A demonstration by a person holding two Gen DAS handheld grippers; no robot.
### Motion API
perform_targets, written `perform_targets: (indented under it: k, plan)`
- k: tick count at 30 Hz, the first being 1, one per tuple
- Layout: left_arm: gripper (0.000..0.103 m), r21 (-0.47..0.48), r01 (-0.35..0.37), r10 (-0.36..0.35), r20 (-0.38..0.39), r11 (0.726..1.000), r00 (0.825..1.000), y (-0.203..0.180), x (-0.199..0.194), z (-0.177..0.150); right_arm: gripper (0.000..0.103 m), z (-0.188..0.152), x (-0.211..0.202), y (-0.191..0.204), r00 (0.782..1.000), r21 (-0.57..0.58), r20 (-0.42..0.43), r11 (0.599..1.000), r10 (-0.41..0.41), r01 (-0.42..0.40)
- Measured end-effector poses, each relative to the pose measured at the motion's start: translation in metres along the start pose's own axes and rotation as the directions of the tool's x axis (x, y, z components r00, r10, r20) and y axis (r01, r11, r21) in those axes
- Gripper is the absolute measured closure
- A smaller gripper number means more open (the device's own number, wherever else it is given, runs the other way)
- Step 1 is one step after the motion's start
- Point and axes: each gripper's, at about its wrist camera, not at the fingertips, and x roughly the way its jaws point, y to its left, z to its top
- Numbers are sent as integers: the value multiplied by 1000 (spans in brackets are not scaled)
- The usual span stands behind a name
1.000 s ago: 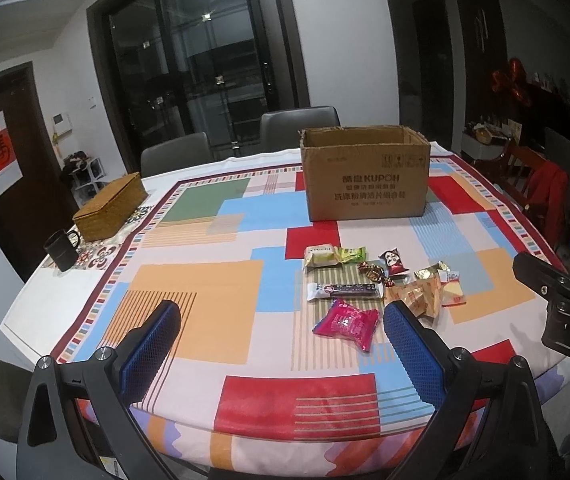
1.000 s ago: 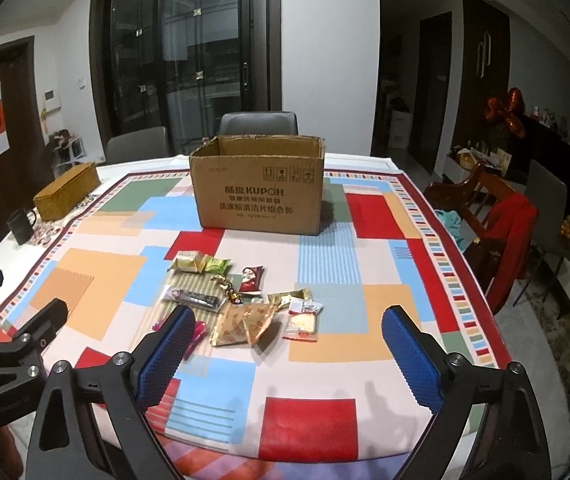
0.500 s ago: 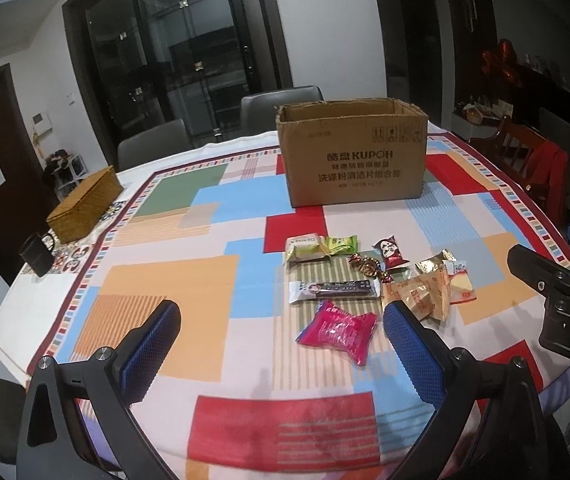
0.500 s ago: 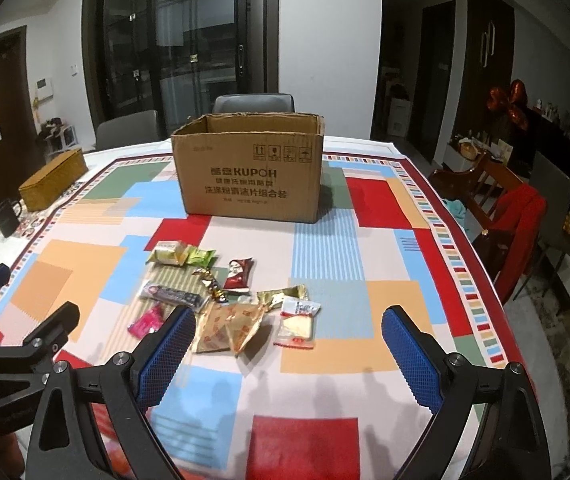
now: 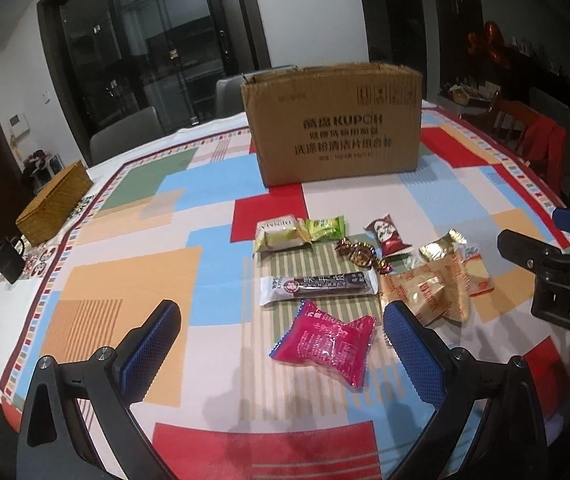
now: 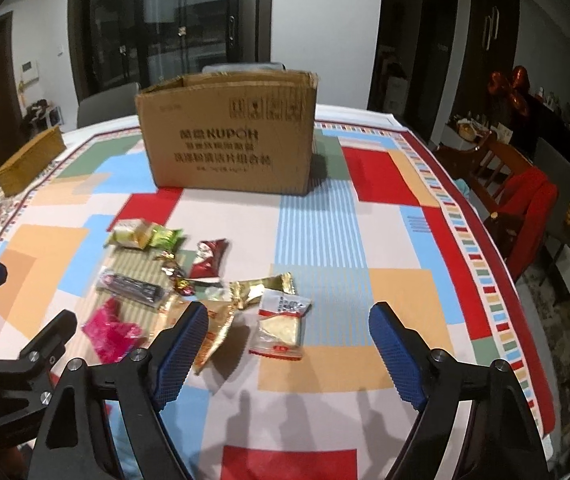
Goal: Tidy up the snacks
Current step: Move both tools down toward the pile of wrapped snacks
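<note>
Snacks (image 5: 337,276) lie ahead of the left hand-held gripper (image 5: 281,344) (jaws apart).

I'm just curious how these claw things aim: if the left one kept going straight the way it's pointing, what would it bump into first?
Most likely the pink snack packet, which lies on the tablecloth between the open left gripper's fingers. Depth is hard to judge; if it passed above the packet, the dark snack bar comes next.
</note>
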Motion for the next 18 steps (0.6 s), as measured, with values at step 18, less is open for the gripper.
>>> perform_targets:
  k: [18]
  plan:
    - [10,38,66,-62,-99,997,993,-15,48,-16,27,-12,65,-2,990,27,-143,1000,12,-8]
